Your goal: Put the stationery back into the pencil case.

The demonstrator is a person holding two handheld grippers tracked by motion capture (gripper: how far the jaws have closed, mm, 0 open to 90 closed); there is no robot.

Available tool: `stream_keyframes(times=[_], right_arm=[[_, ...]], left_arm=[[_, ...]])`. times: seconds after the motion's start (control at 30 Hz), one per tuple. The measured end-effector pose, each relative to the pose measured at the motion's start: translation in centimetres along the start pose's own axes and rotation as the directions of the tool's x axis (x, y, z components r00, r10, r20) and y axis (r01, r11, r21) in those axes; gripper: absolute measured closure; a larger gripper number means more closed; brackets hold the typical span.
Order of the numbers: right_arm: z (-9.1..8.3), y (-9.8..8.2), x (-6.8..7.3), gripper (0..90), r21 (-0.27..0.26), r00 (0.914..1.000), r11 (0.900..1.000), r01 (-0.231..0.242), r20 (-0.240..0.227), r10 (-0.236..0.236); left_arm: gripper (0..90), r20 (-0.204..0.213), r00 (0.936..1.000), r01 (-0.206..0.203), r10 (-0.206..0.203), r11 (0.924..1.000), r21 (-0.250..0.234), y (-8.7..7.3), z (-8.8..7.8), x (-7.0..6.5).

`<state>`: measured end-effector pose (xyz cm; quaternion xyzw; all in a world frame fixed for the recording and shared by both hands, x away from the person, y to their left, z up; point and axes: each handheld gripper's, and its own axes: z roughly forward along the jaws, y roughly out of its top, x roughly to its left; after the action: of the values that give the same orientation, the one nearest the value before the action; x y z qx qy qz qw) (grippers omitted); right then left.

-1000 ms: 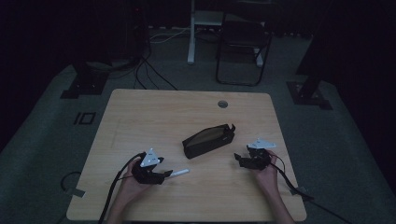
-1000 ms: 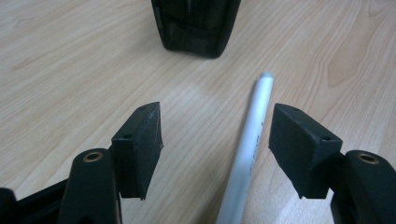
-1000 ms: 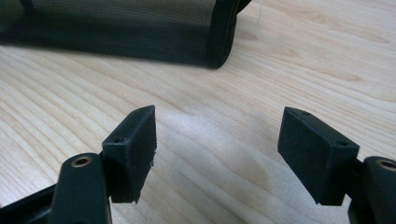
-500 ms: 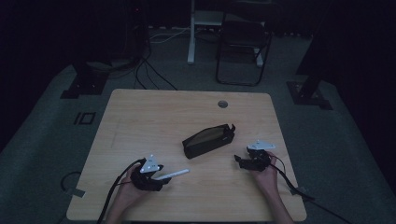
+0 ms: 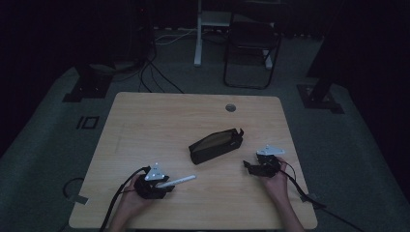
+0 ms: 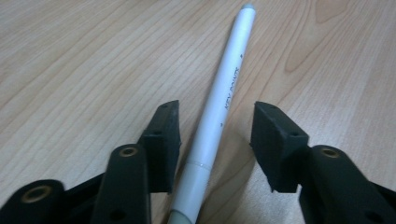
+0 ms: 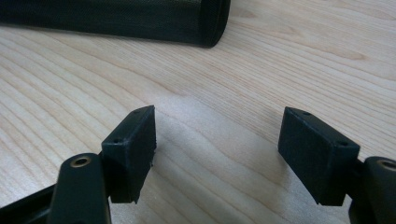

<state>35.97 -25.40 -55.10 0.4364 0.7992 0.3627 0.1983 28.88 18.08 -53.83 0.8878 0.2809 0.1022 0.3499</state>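
White pen (image 6: 219,116) between parted left hand-held gripper (image 6: 215,135) jaws, near end cropped

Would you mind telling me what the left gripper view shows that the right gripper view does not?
Left gripper view: a white pen lies on the wood between the open jaws of the left hand-held gripper, and a gap shows on the right side. Right gripper view: the end of a black mesh pouch lies ahead of the open right hand-held gripper, which holds nothing. Both show the wooden table.
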Motion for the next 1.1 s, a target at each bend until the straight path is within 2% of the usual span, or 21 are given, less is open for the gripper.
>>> stream_keyframes(times=[0.07,0.13,0.5,0.77,0.97,1.1], right_arm=[[0.0,-0.1,-0.1,27.6,0.002,1.0,1.0,-0.001,0.005,0.001],[-0.1,-0.1,-0.2,27.6,0.003,0.9999,1.0,-0.007,0.008,0.007],[-0.2,-0.2,-0.9,27.0,0.011,0.9997,1.0,-0.016,0.018,0.016],[-0.5,-0.6,-2.3,25.8,0.014,0.9987,0.999,-0.04,0.032,0.039],[-0.6,-0.6,-2.5,25.4,0.016,0.999,0.999,-0.037,0.026,0.036],[-0.5,-0.6,-2.5,25.2,0.016,0.9991,0.999,-0.035,0.024,0.034]], left_arm=[[56.3,-0.013,0.9997,-0.021,0.021,0.9997,0.01,0.0,-0.1,-0.3],[58.7,-0.01,0.9996,-0.027,0.027,0.9996,0.011,-0.1,-0.2,-0.3],[77.7,-0.005,0.9998,-0.017,0.017,0.9997,0.015,-0.5,-0.7,-0.1],[78.4,0.01,0.9999,0.001,-0.002,1.0,0.009,-0.5,-0.7,0.2],[78.4,0.033,0.9989,0.035,-0.034,0.9992,-0.021,-0.6,-0.5,0.7],[78.6,0.032,0.9988,0.037,-0.036,0.9991,-0.022,-0.6,-0.5,0.7]])
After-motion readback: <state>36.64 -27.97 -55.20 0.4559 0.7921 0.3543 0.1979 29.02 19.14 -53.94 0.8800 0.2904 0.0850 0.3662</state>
